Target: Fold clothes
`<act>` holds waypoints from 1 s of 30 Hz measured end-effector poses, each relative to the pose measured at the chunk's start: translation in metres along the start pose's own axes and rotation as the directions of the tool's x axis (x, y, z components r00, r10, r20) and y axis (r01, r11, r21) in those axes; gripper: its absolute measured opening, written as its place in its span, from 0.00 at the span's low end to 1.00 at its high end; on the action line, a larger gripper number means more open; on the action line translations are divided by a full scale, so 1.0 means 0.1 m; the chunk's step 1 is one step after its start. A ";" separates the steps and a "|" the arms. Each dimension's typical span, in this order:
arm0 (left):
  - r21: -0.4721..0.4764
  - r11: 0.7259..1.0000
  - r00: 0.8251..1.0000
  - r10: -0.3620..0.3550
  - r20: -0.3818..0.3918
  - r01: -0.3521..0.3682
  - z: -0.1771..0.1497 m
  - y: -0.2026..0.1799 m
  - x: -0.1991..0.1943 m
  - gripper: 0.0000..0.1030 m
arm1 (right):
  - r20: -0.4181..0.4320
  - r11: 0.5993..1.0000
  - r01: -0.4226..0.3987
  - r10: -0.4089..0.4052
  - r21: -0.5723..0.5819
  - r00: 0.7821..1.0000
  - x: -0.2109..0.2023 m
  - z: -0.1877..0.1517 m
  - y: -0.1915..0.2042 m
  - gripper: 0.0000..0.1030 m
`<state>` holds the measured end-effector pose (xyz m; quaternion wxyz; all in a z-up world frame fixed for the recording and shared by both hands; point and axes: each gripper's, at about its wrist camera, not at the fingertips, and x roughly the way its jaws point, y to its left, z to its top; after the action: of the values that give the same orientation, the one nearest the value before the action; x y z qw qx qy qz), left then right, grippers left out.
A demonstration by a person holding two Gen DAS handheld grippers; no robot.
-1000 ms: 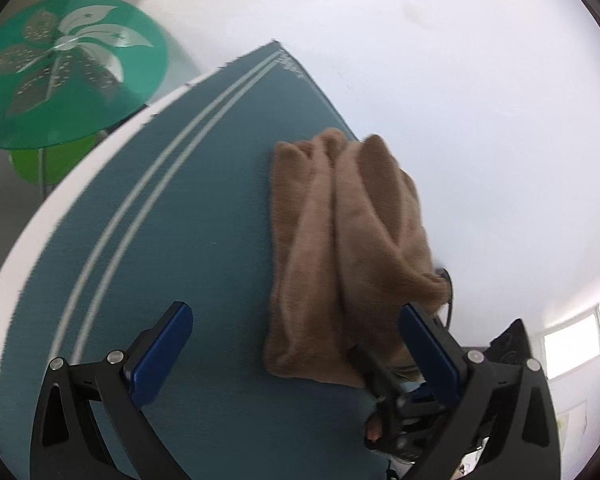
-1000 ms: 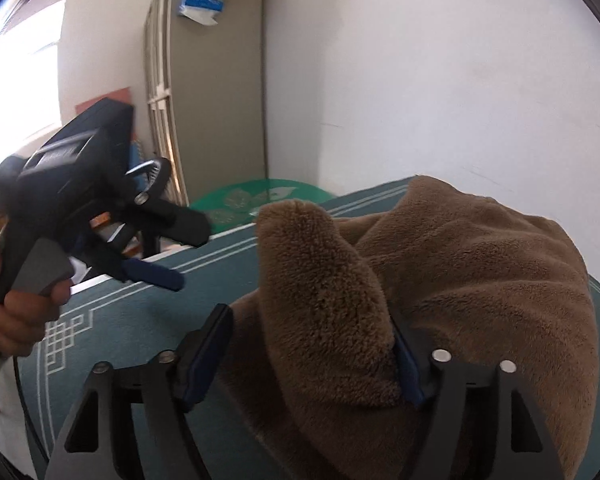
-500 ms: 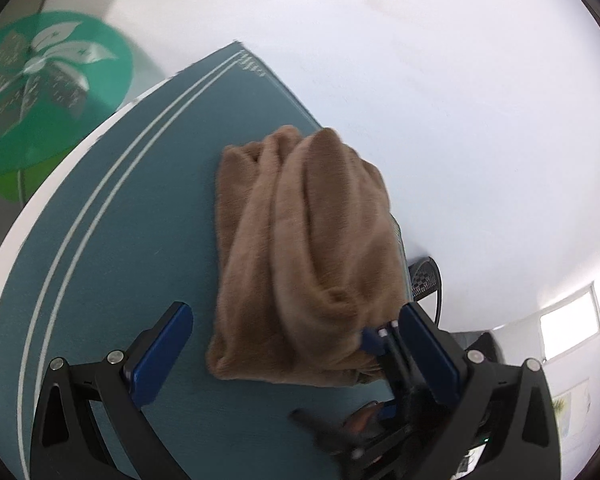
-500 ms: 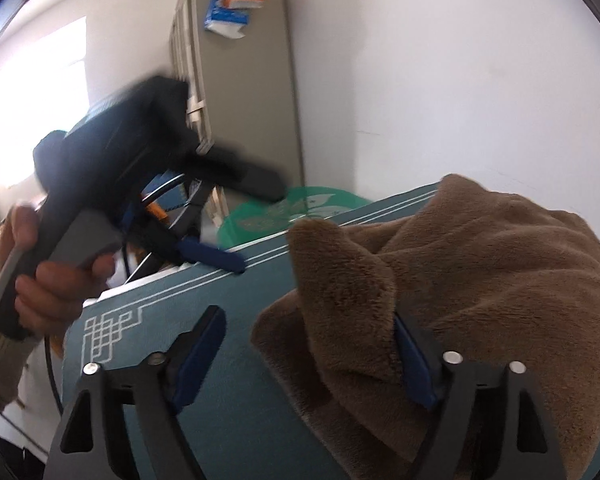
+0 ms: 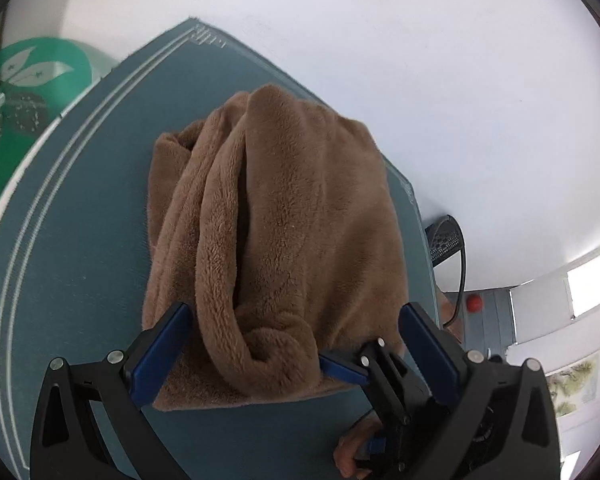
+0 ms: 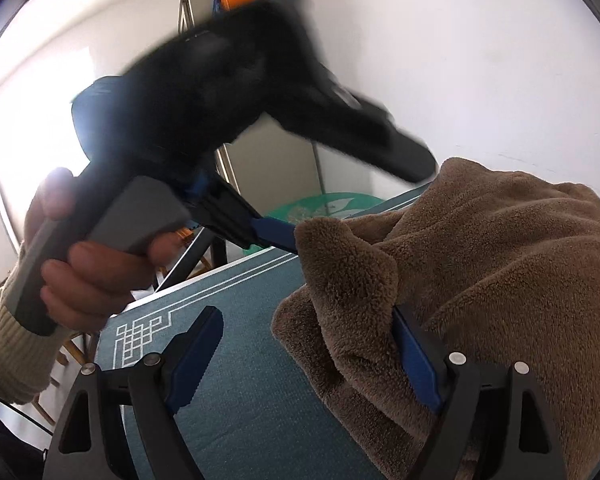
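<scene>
Nearby, green round table beside teal mat, both tongs spread around brown fleece

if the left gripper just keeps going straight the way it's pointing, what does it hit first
Most likely the brown fleece garment. The left gripper has its jaws open, and the bundle's rolled near edge already sits between its fingers, on the teal mat. Depth is hard to judge, so contact may be immediate.

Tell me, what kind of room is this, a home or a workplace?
Probably an ordinary room in a home or small office, not a factory. A brown fleece garment lies on a table with a teal cloth, a grey cabinet stands against the white wall, and a round green table is beside it.
</scene>
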<state>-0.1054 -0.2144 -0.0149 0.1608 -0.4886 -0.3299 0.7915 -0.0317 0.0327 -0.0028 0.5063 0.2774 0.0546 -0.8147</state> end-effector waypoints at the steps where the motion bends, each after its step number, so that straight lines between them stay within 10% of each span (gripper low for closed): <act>1: -0.006 1.000 1.000 -0.011 -0.012 0.011 0.03 0.01 0.03 1.00 | 0.004 1.000 -0.007 0.007 0.004 1.000 -0.02 -0.01 0.00 0.84; 13: 0.007 1.000 0.995 0.026 -0.100 -0.026 0.33 0.09 0.40 0.93 | 0.006 0.999 -0.023 0.022 0.029 1.000 -0.14 -0.03 -0.03 0.84; 24: -0.006 1.000 0.997 -0.018 -0.073 0.017 0.28 0.25 0.29 0.34 | -0.009 0.997 -0.060 0.061 0.052 0.998 -0.26 -0.04 -0.14 0.84; 30: 0.012 0.999 0.999 -0.037 0.009 0.037 0.18 0.15 0.00 0.25 | 0.086 0.982 -0.032 0.016 0.188 0.996 -0.70 -0.03 -0.47 0.84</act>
<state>-0.1199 -0.2318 -0.0204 0.1767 -0.4779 -0.3349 0.7926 -0.0473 0.1117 0.0214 0.4891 0.2905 -0.0477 -0.8210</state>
